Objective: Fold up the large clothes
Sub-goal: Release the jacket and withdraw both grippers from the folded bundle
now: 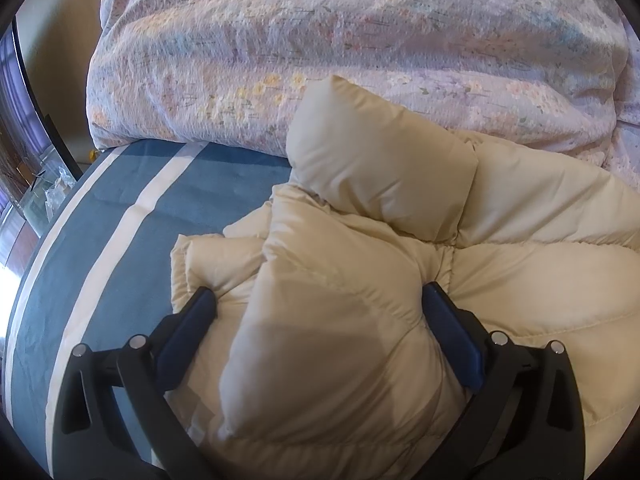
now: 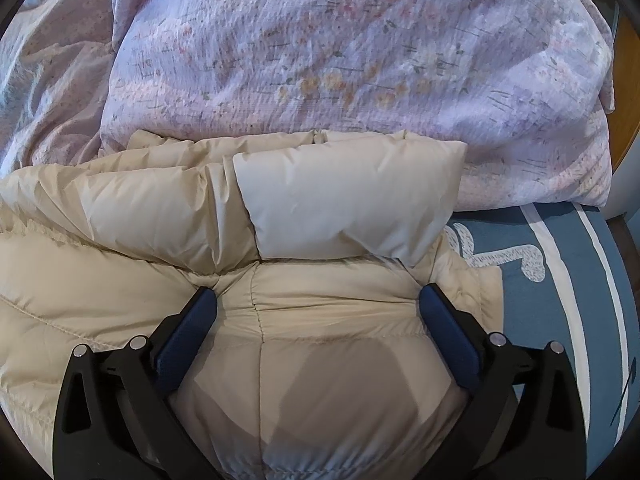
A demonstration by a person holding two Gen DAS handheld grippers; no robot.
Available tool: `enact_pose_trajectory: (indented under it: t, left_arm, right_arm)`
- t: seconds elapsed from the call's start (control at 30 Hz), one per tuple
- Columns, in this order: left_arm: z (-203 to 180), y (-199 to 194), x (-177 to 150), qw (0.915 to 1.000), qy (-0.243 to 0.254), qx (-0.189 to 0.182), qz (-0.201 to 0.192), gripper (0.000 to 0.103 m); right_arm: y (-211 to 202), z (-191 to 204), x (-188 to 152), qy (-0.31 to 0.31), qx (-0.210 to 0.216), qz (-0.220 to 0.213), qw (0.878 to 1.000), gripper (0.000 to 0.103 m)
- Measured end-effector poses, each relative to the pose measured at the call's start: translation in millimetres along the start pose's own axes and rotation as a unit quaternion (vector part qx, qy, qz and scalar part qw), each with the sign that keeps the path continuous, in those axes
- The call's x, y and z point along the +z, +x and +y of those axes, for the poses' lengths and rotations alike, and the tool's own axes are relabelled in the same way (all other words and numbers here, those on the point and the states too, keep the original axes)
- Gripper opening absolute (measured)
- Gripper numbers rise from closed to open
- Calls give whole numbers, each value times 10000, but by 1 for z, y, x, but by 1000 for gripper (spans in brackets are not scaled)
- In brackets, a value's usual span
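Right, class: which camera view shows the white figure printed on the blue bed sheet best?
The right wrist view: the white printed figure lies in the open on the blue sheet, right of the cream puffer jacket. The left wrist view shows only the sheet's pale stripes, not the figure.

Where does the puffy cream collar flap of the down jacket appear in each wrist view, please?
Left wrist: the collar flap stands right of centre, above the left gripper.
Right wrist: the collar flap lies at centre, above the right gripper.
Shared landmark: the floral duvet behind it.
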State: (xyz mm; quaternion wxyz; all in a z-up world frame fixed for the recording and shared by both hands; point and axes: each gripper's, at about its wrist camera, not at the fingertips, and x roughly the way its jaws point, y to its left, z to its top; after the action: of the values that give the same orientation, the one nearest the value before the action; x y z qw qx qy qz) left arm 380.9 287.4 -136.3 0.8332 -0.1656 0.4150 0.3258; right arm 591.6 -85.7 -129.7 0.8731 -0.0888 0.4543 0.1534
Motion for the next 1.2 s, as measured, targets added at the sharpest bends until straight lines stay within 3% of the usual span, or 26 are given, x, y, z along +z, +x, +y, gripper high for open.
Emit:
enact_pose_trajectory:
  t: [0.13,0.27,0.43,0.57,0.8,0.9,1.0,1.1,1.17,1.2]
  left_arm:
    - [5,-11,-5,9999,-89,-77,16,101]
    - [32,-51,-26,9971,-404,-652,-23,100]
    - [67,-91,-60,9965,-486,-633,-265,100]
    - [87,-90,-87,9955,-616,-726,-23,100]
    - [101,-68,-117,9849,-1156,-1192,482,100]
    - [99,-62,-122,9783,-1288,-1479,674,92]
    - [93,-66,-121,9794,-1241,-1491,570,88]
    - [93,-67,-120,9740,-1395,-1710,515,75]
    - [94,-66,-123,9654,-1564,-2017,537,56]
    - [94,-65,-124,9624,-1631,-2099,555,53]
  right_arm:
    - [-9,-10,1,62,197,37,9998,102]
    - [-43,-32,1,318,509,-55,9982,102]
    - [-70,-73,-13,796,874,82,9930,102]
    - [-66,-98,-35,1147,1249,499,9843,102]
    - [-58,-104,-76,1584,1945,913,9637,98]
    - [-62,-105,-83,1582,2181,817,9595,90]
    - [-63,-105,-88,1595,2445,798,9531,79]
    - [-60,-102,-92,1738,2834,845,9393,73]
    - [-60,-99,-94,1758,2909,821,9369,70]
    - [-58,-95,-92,1765,2933,820,9360,66]
